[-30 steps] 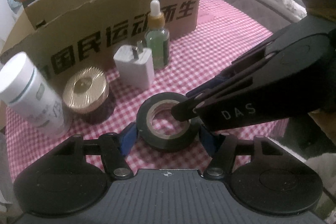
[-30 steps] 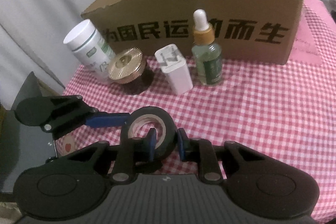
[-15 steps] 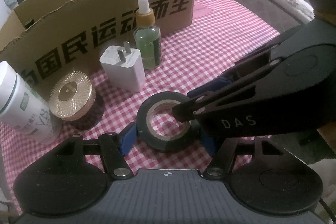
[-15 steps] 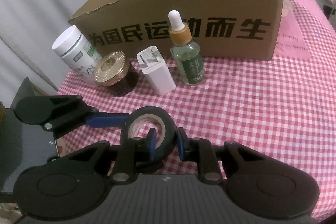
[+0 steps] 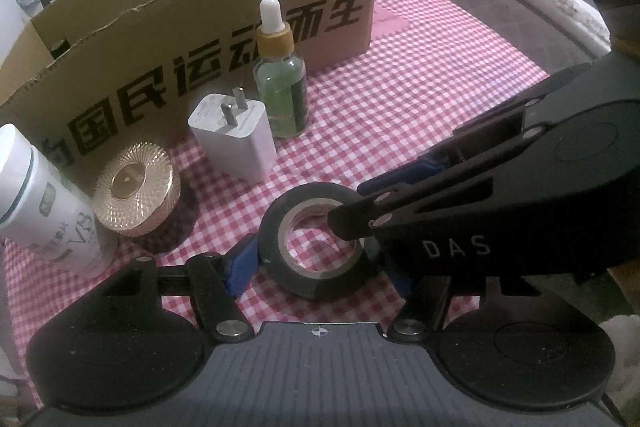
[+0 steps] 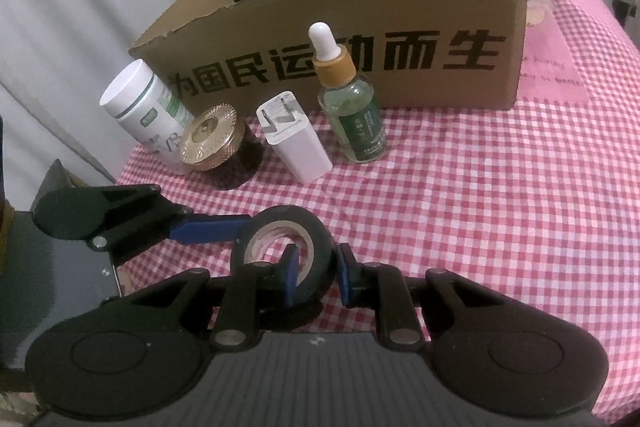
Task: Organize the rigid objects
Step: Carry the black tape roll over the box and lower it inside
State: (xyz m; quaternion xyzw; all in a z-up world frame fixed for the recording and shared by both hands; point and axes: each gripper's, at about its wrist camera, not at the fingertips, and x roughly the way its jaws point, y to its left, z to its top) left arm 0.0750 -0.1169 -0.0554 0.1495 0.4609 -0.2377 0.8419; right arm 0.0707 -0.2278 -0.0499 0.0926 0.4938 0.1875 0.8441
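Observation:
A black tape roll (image 5: 316,279) (image 6: 316,239) sits low over the red checked cloth; whether it rests on the cloth I cannot tell. My left gripper (image 5: 320,271) spans its outer width, with a blue pad pressed on each side. One of its blue fingers (image 6: 208,229) meets the roll's left side in the right wrist view. My right gripper (image 6: 318,279) (image 5: 360,203) comes in from the right and is shut on the roll's wall, one finger inside the hole and one outside.
Behind the roll, in front of an open cardboard box (image 5: 200,27) (image 6: 400,7), stands a row: white bottle (image 5: 44,211) (image 6: 144,107), gold-lidded jar (image 5: 136,187) (image 6: 208,139), white charger (image 5: 236,143) (image 6: 298,147), green dropper bottle (image 5: 282,95) (image 6: 356,115).
Both grippers keep the same hold on the roll. In the right wrist view the row of objects and the box have slid a little to the left.

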